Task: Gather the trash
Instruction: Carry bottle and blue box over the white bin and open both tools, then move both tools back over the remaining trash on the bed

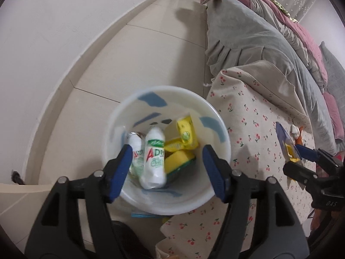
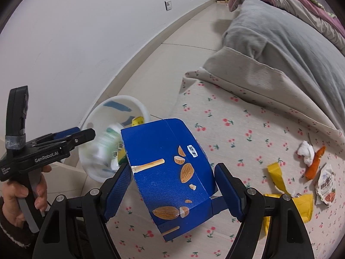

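A white bucket with blue marks [image 1: 172, 95] stands on the floor beside the bed; it also shows in the right wrist view [image 2: 129, 101]. Inside lie two white AD bottles [image 1: 154, 153], a yellow carton [image 1: 183, 133] and a yellow-green sponge [image 1: 179, 161]. My left gripper [image 1: 167, 170] is open and empty right above the bucket. My right gripper [image 2: 172, 187] is shut on a blue almond-stick box [image 2: 170, 172], held above the cherry-print sheet [image 2: 248, 129]; the box also shows in the left wrist view [image 1: 284, 140]. On the sheet lie a crumpled white tissue [image 2: 306, 151], an orange wrapper [image 2: 314, 164], a snack packet [image 2: 325, 183] and yellow wrappers [image 2: 278, 177].
A grey and pink duvet [image 1: 269, 43] is heaped on the bed behind the sheet. A white wall with sockets [image 2: 168, 4] runs along the beige tiled floor [image 1: 151, 49] to the left. The hand on the left gripper shows in the right wrist view [image 2: 23, 194].
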### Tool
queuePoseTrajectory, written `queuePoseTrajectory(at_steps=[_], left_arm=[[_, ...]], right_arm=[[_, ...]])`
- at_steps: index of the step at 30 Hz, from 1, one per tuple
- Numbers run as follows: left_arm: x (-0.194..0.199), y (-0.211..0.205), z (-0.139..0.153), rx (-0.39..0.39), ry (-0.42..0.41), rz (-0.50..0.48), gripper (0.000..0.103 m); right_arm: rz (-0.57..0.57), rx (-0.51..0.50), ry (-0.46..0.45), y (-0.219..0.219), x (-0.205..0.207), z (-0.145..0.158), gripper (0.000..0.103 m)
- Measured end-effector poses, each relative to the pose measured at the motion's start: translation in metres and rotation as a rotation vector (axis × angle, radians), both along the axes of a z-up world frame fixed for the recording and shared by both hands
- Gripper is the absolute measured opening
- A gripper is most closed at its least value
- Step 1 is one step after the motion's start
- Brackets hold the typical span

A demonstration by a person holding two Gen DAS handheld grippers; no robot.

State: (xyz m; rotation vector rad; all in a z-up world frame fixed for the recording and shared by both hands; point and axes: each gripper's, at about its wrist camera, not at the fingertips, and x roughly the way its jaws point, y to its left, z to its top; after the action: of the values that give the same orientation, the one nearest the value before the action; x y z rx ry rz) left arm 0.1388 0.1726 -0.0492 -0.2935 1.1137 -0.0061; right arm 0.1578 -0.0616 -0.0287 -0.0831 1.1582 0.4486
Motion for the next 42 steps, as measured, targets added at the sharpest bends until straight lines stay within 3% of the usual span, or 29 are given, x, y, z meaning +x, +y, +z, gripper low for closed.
queuePoseTrajectory(at_steps=[3, 7, 14, 20, 23, 26, 42], left_arm=[[-0.003, 0.009, 0.001, 0.004, 0.007, 0.020, 0.070], [-0.010, 0.018, 0.002, 0.048, 0.013, 0.051, 0.084], [-0.022, 0.031, 0.007, 0.139, 0.004, 0.077, 0.092], [-0.028, 0.046, 0.009, 0.137, 0.008, 0.099, 0.093], [-0.029, 0.051, 0.008, 0.132, 0.013, 0.107, 0.093], [-0.031, 0.053, 0.008, 0.130, 0.014, 0.112, 0.093], [-0.032, 0.044, 0.008, 0.135, 0.010, 0.083, 0.093]], right_arm=[[0.009, -0.003, 0.002, 0.007, 0.001, -0.003, 0.081], [0.022, -0.001, 0.009, 0.017, 0.003, -0.007, 0.081], [0.045, 0.016, 0.023, 0.037, 0.004, -0.012, 0.081], [0.067, 0.027, 0.008, 0.055, 0.001, -0.012, 0.082], [0.050, 0.132, -0.008, 0.058, 0.003, -0.007, 0.086], [0.034, 0.170, -0.034, 0.060, 0.004, 0.000, 0.090], [0.017, 0.080, -0.090, 0.032, -0.003, 0.012, 0.092]])
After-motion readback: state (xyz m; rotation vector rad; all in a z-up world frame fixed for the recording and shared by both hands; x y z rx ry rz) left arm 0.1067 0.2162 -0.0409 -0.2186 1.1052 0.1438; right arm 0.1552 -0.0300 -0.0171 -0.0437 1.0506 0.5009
